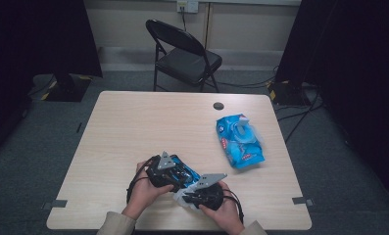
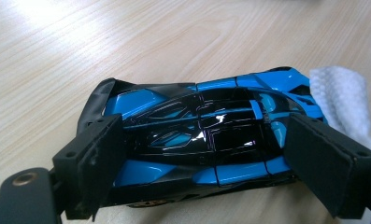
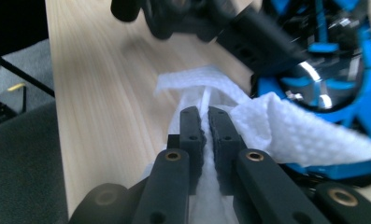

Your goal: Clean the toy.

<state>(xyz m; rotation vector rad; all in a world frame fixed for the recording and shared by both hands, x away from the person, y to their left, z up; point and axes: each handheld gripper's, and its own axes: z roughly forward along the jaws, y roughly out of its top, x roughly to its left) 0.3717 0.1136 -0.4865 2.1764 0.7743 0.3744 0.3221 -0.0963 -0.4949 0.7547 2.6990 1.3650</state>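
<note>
1. The pale wood-grain worktop carries a blue plastic wipes packet at its right.
2. The glossy blue-and-black toy car sits at the near edge, clamped lengthwise by the left gripper.
3. The white textured wipe touches the car, pinched in the right gripper.

The room is dimly lit from overhead. Glare is seen on the counter and the toy car; the nearby background is blurred in the right gripper view.
</note>
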